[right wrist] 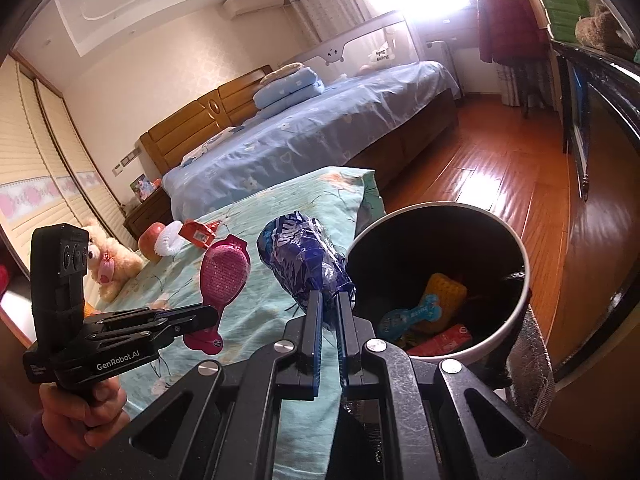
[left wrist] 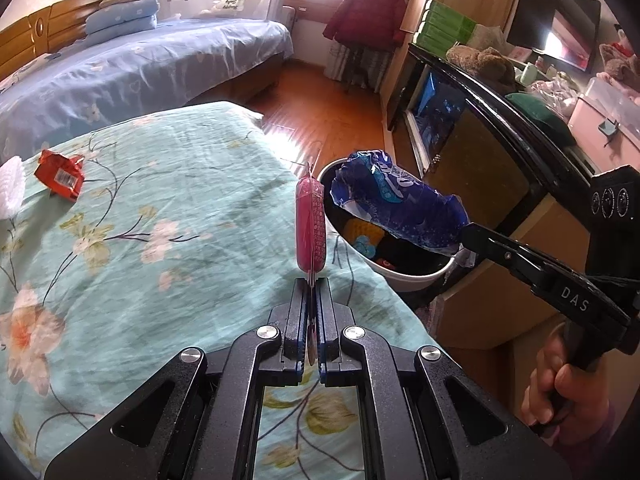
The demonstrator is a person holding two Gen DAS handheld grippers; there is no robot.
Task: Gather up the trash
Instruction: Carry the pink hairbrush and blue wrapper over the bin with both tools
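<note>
My left gripper [left wrist: 311,282] is shut on a flat pink wrapper [left wrist: 310,226], held edge-on above the floral bedspread; the same pink wrapper [right wrist: 224,276] shows broadside in the right wrist view, with the left gripper [right wrist: 214,314] at its lower end. A crumpled blue plastic bag [right wrist: 304,266] is clamped in my right gripper [right wrist: 329,300], beside the rim of the white bin [right wrist: 520,292]. From the left wrist view the blue bag [left wrist: 396,204] hangs over the bin [left wrist: 416,278], right gripper [left wrist: 466,240] shut on it. A red wrapper [left wrist: 60,174] lies on the bedspread.
The bin holds a yellow sponge [right wrist: 446,294], a blue bone-shaped packet [right wrist: 412,314] and a red packet [right wrist: 444,340]. An apple [right wrist: 152,242], a white mesh sleeve [right wrist: 170,236] and a teddy bear [right wrist: 108,260] rest on the bedspread. A dark cabinet [left wrist: 492,120] stands right of the bin.
</note>
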